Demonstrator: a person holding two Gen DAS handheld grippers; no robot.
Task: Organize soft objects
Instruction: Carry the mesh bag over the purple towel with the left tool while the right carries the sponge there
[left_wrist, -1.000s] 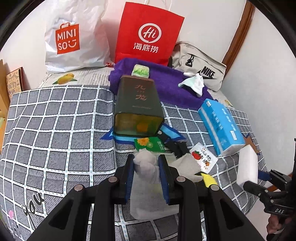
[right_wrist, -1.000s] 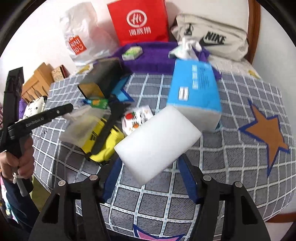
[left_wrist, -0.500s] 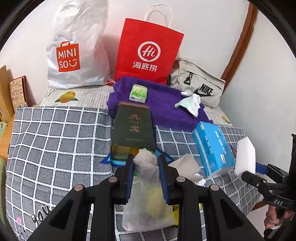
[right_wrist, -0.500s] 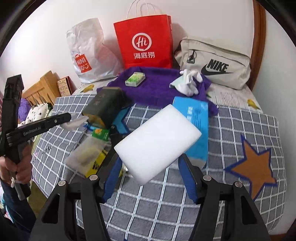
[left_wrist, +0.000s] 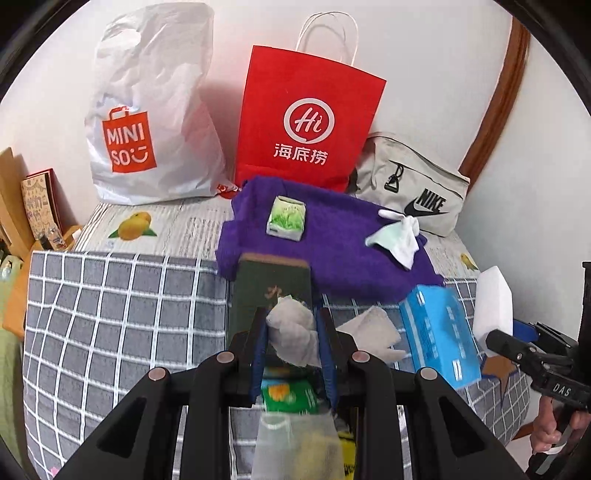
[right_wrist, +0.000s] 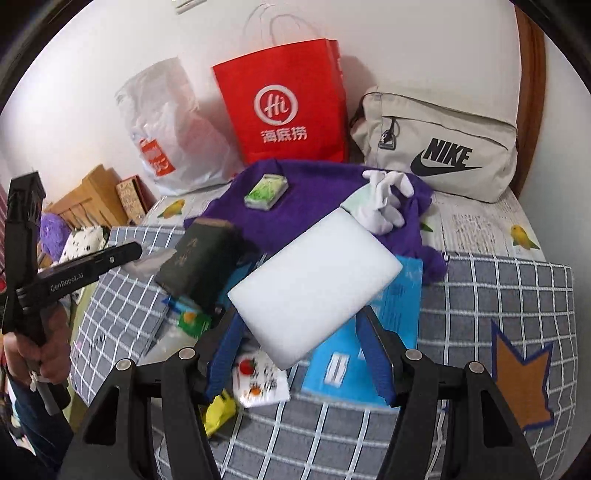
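Observation:
My left gripper (left_wrist: 291, 321) is shut on the bunched top of a translucent white pouch (left_wrist: 299, 443), which hangs below the fingers over the grey checked bedspread (left_wrist: 122, 314). Between the blue pads of my right gripper (right_wrist: 299, 321) sits a white sponge block (right_wrist: 314, 288), held in the air above a blue tissue pack (right_wrist: 369, 350). Further back lies a purple towel (left_wrist: 332, 251) with a small green tissue packet (left_wrist: 286, 221) and a white glove (left_wrist: 399, 236) on it. In the left wrist view the sponge (left_wrist: 493, 302) shows at the right edge.
A dark green box (left_wrist: 273, 288) lies ahead of the left fingers. Against the wall stand a white Miniso bag (left_wrist: 147, 122), a red paper bag (left_wrist: 306, 122) and a beige Nike bag (left_wrist: 410, 188). A yellow item (right_wrist: 219, 410) and a printed card (right_wrist: 258, 380) lie beneath the right gripper.
Both grippers have risen and pulled back from the bedspread, lifting the pouch and the sponge higher. The box, tissue pack and towel now appear lower and smaller.

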